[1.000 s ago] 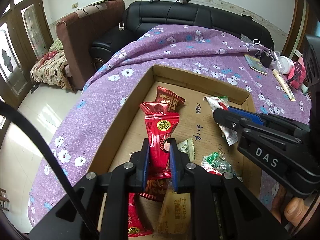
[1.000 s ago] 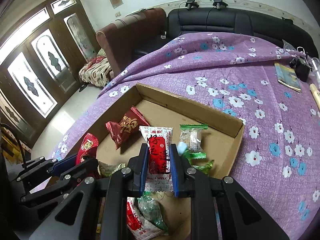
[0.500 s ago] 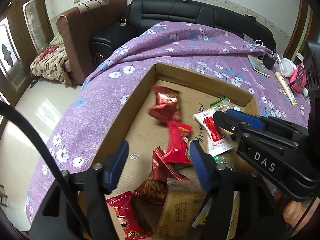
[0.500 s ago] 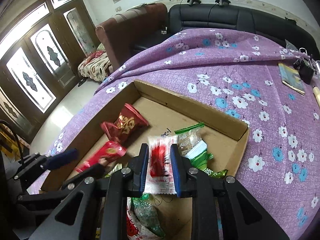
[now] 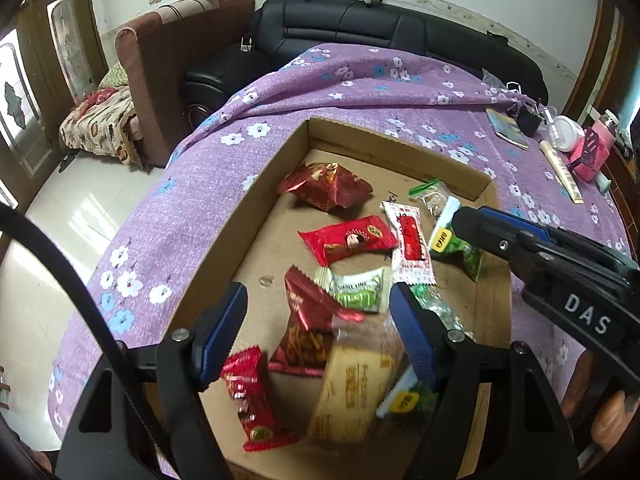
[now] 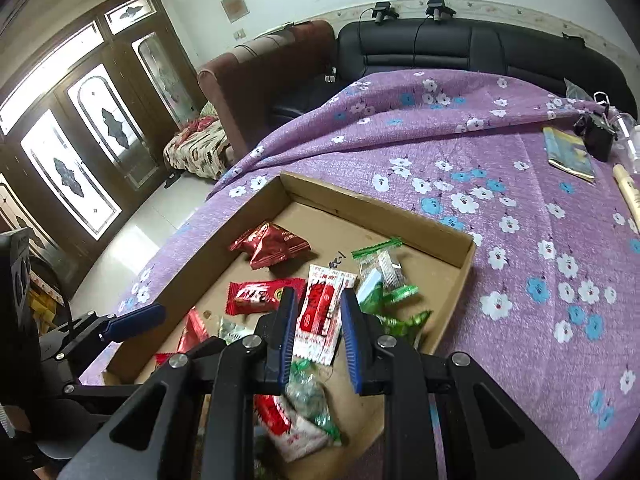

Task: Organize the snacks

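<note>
Left claw (image 5: 318,330) jaws opening, wide apart, nothing pinched; it hangs over the near end of the cardboard tray (image 5: 224,248). Right claw (image 6: 318,320) clamped on the white-and-red sachet (image 6: 322,312), held just above the tray floor (wrapper's lower end hangs free). Loose in the tray: dark red puffed pack (image 5: 326,188) near the far wall, red flat packet (image 5: 348,240) mid-tray, green-and-white sweets (image 5: 356,290) beside it. Tray sits on the purple floral tabletop (image 6: 500,240).
</note>
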Available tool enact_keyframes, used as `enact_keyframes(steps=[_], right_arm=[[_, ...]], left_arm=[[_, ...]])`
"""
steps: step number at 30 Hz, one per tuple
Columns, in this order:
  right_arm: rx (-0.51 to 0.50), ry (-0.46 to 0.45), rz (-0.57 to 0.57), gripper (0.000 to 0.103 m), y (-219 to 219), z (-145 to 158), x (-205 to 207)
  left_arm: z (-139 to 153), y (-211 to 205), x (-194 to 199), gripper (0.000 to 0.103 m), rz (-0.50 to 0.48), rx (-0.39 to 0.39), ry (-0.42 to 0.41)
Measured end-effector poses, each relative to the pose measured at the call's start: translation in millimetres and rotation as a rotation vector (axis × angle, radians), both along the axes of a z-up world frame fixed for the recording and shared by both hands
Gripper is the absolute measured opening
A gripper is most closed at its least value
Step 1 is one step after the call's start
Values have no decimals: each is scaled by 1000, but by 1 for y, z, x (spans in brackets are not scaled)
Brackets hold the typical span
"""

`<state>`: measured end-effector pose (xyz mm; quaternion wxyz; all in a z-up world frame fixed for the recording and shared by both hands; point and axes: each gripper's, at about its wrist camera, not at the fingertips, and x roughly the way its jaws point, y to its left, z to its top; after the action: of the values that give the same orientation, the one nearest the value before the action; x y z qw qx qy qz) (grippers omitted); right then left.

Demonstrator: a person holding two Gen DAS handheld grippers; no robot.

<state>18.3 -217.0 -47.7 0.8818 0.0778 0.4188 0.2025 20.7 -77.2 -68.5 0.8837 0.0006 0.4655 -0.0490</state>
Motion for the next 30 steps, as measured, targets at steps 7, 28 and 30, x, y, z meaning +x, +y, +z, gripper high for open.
enact_keyframes(steps=[7, 28, 30], right_arm=[[24, -40, 1, 43, -8, 11, -23], [-91, -155, 224, 81, -8, 22, -107], [-141, -165, 274, 81, 0, 21, -117]], left_arm=[[6, 1, -24, 76, 1, 2, -21], [20, 5, -121, 84, -15, 62, -123], [21, 2, -130, 84, -29, 79, -133]])
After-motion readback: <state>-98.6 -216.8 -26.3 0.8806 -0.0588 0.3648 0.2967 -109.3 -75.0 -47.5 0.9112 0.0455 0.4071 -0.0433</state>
